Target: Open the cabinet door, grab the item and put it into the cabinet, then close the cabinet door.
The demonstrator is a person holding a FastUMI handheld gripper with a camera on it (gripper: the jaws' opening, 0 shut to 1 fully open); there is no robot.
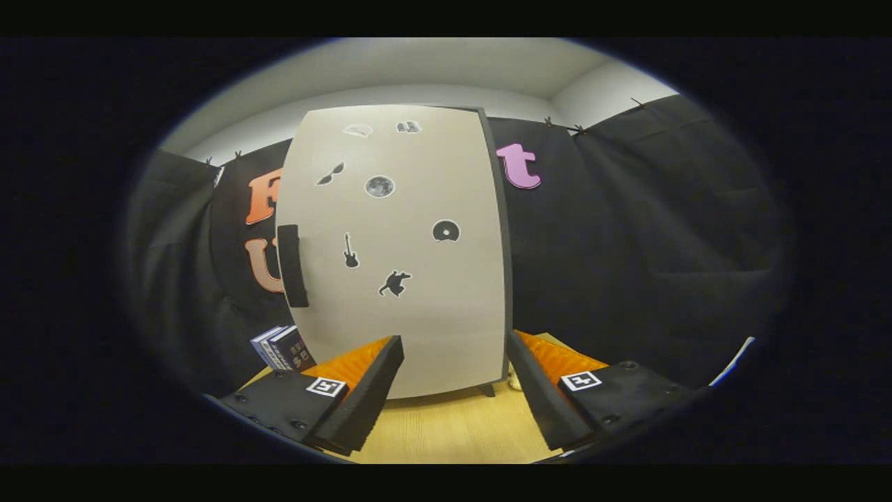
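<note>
A tall light-grey cabinet [411,279] stands on the wooden table straight ahead of my fingers. Its door [418,321] is shut and carries several small black stickers. A black vertical handle [291,265] sits on the door's left edge, well above my left finger. My gripper [453,369] is open, its two fingers spread wide with nothing between them, just short of the cabinet's lower front. A small stack of dark books [282,347] stands on the table left of the cabinet, just beyond my left finger.
The wooden tabletop [446,425] stretches between my fingers up to the cabinet's feet. Black cloth walls close in behind and on both sides. A small pale object [514,380] peeks out at the cabinet's right foot.
</note>
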